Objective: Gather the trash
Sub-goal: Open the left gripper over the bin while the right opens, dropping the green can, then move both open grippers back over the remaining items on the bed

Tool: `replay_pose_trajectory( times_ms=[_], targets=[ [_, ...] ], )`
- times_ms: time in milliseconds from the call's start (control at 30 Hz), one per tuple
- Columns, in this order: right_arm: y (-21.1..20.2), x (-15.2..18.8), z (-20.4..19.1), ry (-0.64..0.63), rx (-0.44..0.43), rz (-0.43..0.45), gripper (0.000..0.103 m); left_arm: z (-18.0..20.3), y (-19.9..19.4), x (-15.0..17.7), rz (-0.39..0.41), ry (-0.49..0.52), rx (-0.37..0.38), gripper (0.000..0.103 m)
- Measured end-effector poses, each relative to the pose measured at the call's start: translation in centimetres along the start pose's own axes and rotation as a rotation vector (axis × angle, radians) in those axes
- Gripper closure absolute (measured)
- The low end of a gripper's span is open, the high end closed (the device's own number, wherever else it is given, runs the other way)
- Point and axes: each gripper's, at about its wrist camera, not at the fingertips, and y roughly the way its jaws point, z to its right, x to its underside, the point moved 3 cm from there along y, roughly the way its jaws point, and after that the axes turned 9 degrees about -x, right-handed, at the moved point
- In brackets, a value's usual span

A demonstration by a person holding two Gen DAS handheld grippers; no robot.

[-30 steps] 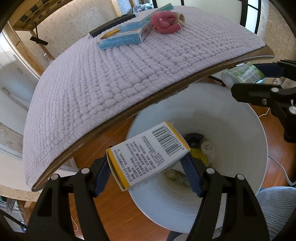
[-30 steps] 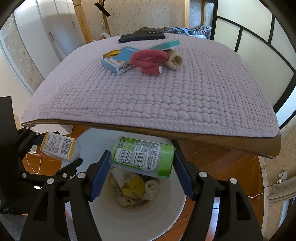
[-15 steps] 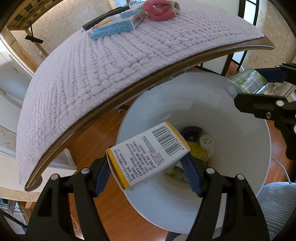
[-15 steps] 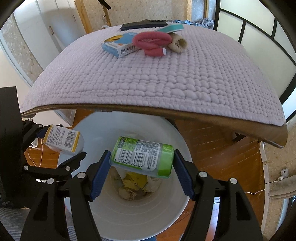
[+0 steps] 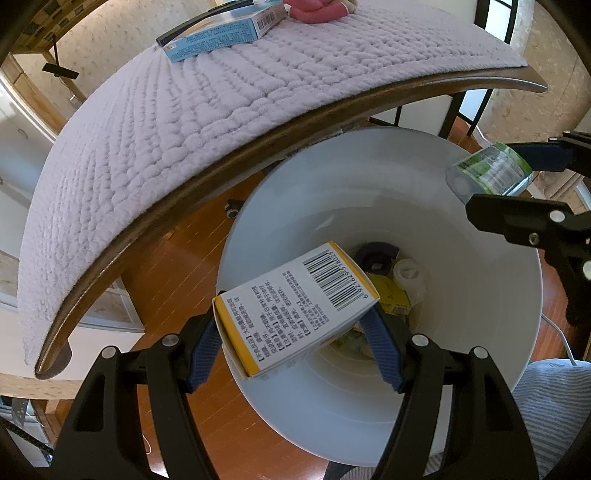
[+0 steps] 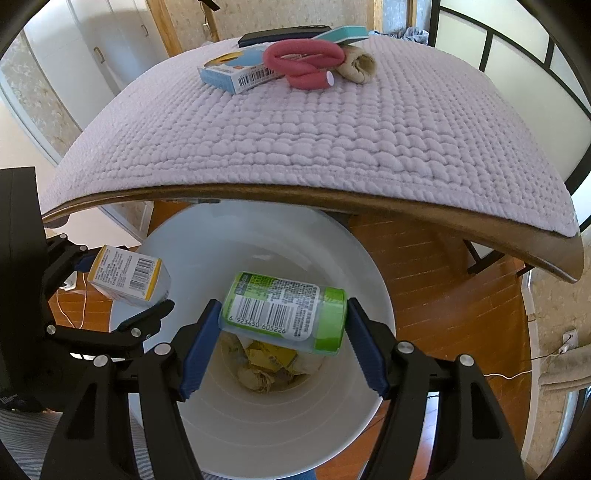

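My left gripper [image 5: 295, 343] is shut on a white and yellow carton [image 5: 295, 310] with a barcode, held over the near left rim of a white trash bin [image 5: 480, 369]. In the right wrist view my right gripper [image 6: 282, 343] is shut on a green-labelled plastic bottle [image 6: 284, 308], lying sideways above the mouth of the bin [image 6: 258, 435]. Crumpled paper and yellow wrappers [image 6: 269, 362] lie at the bottom. The carton [image 6: 127, 277] shows at the left there, and the bottle [image 5: 489, 173] at the far right in the left wrist view.
Above the bin juts a wooden table edge [image 6: 332, 199] under a lilac quilted mat [image 6: 314, 129]. On the mat lie a blue box [image 6: 236, 74], a pink foam curler [image 6: 306, 62], a beige cloth wad [image 6: 360, 66] and a dark flat device [image 6: 284, 33]. Wooden floor [image 6: 443, 288] surrounds the bin.
Both grippers have sunk toward the bin with their loads; the bin mouth looks larger and the table edge has risen in both views. Both grips are unchanged.
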Motion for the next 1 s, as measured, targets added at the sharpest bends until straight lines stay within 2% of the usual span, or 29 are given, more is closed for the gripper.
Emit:
replay_pose_trajectory(
  times_ms=[233, 333, 433, 600, 833, 900, 1000],
  targets=[
    [0.5, 0.0, 0.2, 0.012, -0.003, -0.007, 0.036, 0.1, 0.5, 0.1, -0.005, 0.001, 0.014, 0.031],
    [0.3, -0.2, 0.6, 0.016, -0.001, 0.006, 0.034, 0.2, 0.7, 0.1, -0.004, 0.001, 0.020, 0.024],
    [0.0, -0.5, 0.8, 0.017, 0.002, 0.016, 0.030, 0.0, 0.5, -0.1, 0.007, -0.004, 0.025, 0.023],
    [-0.8, -1.0, 1.2, 0.016, 0.003, 0.030, 0.030, -0.7, -0.1, -0.6, 0.020, -0.025, 0.042, 0.022],
    [-4.6, -3.7, 2.4, 0.040, 0.030, 0.143, 0.030, -2.9, -4.0, -1.6, 0.142, -0.065, 0.122, 0.022],
    [-5.8, -5.1, 3.2, 0.045, 0.042, 0.187, 0.029, -4.1, -5.5, -2.4, 0.193, -0.085, 0.141, 0.010],
    [-7.6, -7.9, 4.5, 0.042, 0.060, 0.264, 0.024, -5.9, -7.3, -4.0, 0.278, -0.120, 0.137, 0.003]
  ],
)
